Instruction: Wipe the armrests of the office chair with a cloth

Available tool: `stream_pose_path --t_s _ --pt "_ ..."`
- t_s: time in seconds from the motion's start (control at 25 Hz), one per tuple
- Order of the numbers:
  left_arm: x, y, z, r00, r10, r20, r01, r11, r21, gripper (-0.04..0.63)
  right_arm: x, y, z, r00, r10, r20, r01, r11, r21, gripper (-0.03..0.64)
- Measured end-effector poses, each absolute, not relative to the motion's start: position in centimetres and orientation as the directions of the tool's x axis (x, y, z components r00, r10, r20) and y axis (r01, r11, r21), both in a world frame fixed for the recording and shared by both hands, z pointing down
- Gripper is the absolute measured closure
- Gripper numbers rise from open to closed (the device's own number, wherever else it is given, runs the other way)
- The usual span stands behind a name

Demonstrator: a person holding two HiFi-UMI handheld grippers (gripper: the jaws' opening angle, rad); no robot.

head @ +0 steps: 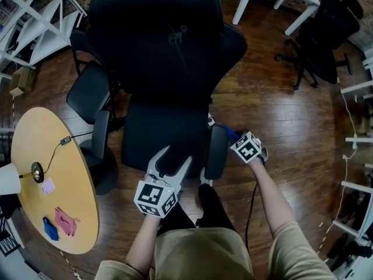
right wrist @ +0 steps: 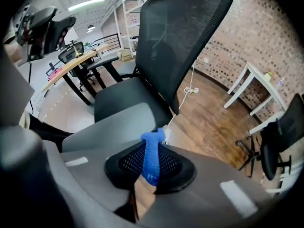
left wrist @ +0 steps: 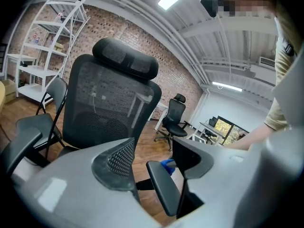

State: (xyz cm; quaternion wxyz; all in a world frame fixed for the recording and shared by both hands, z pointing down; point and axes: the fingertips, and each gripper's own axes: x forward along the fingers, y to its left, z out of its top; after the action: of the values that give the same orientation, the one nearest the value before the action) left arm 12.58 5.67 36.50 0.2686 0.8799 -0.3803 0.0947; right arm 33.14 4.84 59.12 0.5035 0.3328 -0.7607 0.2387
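Cloth (right wrist: 151, 156), blue, is pinched as a narrow strip in the right gripper (right wrist: 150, 172), whose jaws are closed on it. In the head view it sits right of centre, just beside the far end of the right-of-frame armrest (head: 216, 151). We cannot tell whether it touches that armrest.

Left gripper (head: 177, 155) is at low centre, at the front of the office chair (head: 163, 57), with its jaws a little apart and nothing between them. The armrest at left of frame (head: 100, 134) is well apart from both grippers.

Risks we note:
- Little cloth is exposed, so bare jaw tips may scrape the armrest.
- Drag could pull the strip out of the jaws.
- The unbraced chair may swivel away under a sideways push.
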Motion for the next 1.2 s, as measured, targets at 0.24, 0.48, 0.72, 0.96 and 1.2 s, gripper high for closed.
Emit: stream_pose_path --t_s 0.24,0.48,0.72,0.96,1.2 --pt "11.6 4.8 37.0 0.673 -0.638 0.374 -0.737 -0.542 0.403 0.356 29.6 -1.6 58.5 -0.359 -0.293 0.886 -0.715 0.697 -0.059 0.584" --pt "10.2 4.2 37.2 0.667 -0.642 0.378 -0.743 -0.535 0.403 0.356 24.3 -1.1 59.1 -0.362 -0.161 0.918 -0.59 0.802 -0.093 0.584" --pt "9.8 4.0 37.5 0.673 -0.632 0.385 -0.739 -0.545 0.397 0.356 19.0 6.2 59.4 -0.508 0.161 0.846 -0.377 0.842 -0.386 0.584" --pt "11.5 3.9 37.5 0.709 -0.589 0.388 -0.705 -0.591 0.391 0.356 19.3 10.4 56.6 -0.708 0.063 0.704 -0.417 0.767 -0.488 0.584" --pt "16.9 3.3 37.3 0.759 -0.527 0.382 -0.643 -0.697 0.317 0.357 28.7 7.7 49.6 -0.788 -0.483 0.382 -0.596 0.443 -0.669 0.582"
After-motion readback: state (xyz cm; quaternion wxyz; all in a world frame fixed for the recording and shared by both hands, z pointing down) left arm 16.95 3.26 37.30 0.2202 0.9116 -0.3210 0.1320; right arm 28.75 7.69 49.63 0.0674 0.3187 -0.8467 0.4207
